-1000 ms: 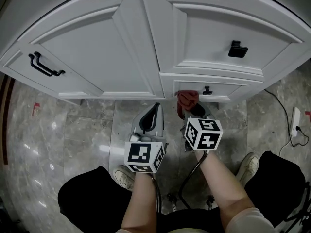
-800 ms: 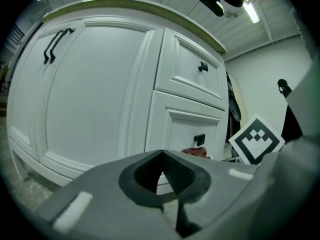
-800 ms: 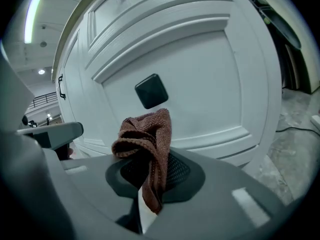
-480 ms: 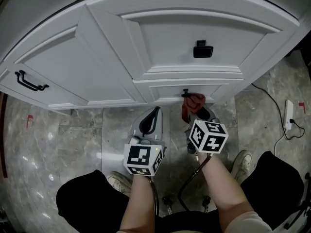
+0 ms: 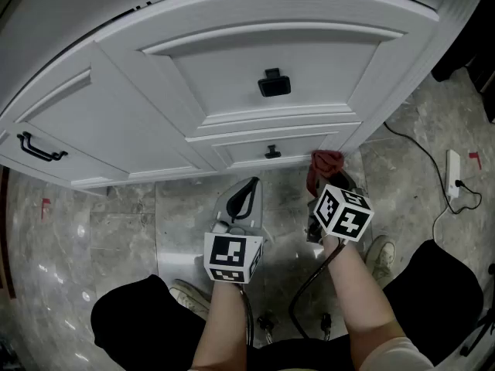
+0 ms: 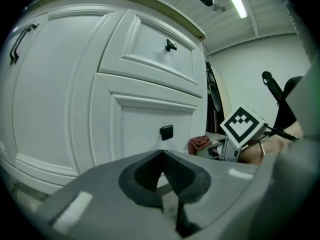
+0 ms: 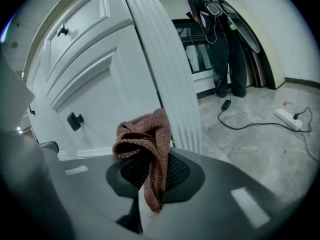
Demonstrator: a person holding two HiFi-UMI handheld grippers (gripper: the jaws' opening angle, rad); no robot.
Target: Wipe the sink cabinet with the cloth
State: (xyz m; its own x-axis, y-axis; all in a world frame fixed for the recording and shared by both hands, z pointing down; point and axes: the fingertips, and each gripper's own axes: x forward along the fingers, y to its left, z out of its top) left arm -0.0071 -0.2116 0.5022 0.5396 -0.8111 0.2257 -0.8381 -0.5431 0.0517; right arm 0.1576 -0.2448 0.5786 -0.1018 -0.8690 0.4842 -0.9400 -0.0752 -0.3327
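Item 1, right claw [image 7: 150, 186]: clenched on bunched reddish-brown cloth [image 7: 144, 134], held low at the fluted right corner of the white sink cabinet [image 5: 271, 49]. Item 2, left claw [image 6: 162, 181]: clenched, empty, before the cabinet front.

Two grippers [image 5: 248, 185] [image 5: 328, 182], one cloth [image 5: 325, 163], one cabinet [image 5: 325, 56], three handles [image 5: 274, 83] [image 5: 272, 153] [image 5: 40, 147].

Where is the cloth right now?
In the head view, the cloth is right of centre, clamped in the right gripper, beside the right corner post of the sink cabinet.
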